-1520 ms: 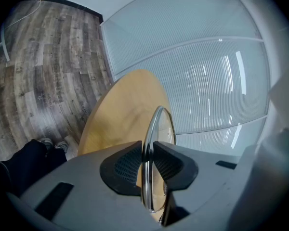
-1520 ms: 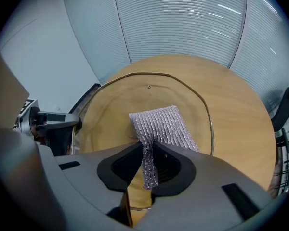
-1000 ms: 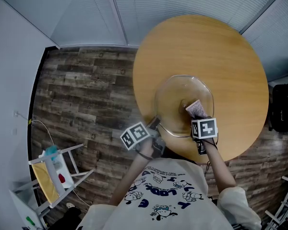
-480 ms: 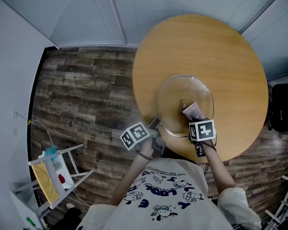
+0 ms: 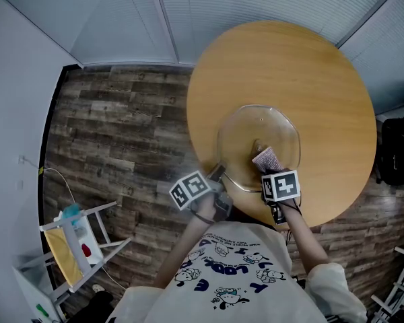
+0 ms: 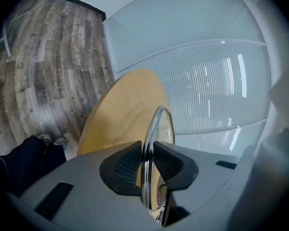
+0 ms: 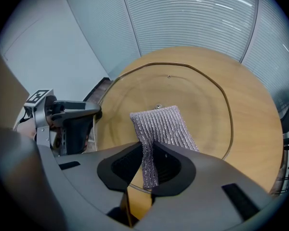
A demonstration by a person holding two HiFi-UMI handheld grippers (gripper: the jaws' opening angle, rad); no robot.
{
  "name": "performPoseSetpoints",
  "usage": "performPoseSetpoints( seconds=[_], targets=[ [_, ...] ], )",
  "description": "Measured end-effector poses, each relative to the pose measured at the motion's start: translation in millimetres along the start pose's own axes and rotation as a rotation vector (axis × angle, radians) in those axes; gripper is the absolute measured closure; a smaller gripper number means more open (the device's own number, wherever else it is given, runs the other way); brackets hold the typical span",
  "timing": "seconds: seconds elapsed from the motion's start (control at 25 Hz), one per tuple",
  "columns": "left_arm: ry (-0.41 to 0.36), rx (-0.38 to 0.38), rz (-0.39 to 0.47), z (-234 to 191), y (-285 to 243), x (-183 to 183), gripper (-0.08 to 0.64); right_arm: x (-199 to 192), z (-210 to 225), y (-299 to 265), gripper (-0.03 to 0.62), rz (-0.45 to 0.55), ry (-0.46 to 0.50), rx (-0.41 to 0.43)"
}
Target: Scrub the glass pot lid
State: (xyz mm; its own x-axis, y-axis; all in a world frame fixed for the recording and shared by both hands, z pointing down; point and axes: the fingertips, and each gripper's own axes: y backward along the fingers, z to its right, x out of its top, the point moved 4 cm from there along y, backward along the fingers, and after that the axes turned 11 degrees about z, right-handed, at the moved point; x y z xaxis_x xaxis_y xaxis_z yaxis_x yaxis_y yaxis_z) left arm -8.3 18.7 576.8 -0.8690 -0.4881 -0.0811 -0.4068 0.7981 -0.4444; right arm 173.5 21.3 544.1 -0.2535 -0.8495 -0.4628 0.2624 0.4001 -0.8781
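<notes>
Holding steady — your left gripper (image 6: pixel 148 162) clamps the lid (image 5: pixel 246 130) rim; right gripper (image 7: pixel 151 165) pinches the pad (image 7: pixel 161 126), stretched ahead toward the knob (image 5: pixel 257 145).

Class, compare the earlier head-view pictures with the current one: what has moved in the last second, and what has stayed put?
The right gripper, shut on the scrubbing pad, slid it a little across the glass lid, toward the person and slightly left in the head view. The left gripper stayed clamped on the lid's rim, and the lid stayed put on the table.
</notes>
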Motion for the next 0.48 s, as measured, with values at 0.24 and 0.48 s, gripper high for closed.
performPoseSetpoints(
  seconds=[0.24,0.48],
  targets=[
    [0.001,0.001,0.000,-1.3,0.0,-0.2,0.488,-1.3,-4.7,-1.1,0.517,0.000,0.001,0.009],
    [0.003,0.008,0.002,-0.9,-1.0,-0.4,0.488,0.0,-7.0,-2.1,0.517,-0.004,0.000,0.026]
  ],
)
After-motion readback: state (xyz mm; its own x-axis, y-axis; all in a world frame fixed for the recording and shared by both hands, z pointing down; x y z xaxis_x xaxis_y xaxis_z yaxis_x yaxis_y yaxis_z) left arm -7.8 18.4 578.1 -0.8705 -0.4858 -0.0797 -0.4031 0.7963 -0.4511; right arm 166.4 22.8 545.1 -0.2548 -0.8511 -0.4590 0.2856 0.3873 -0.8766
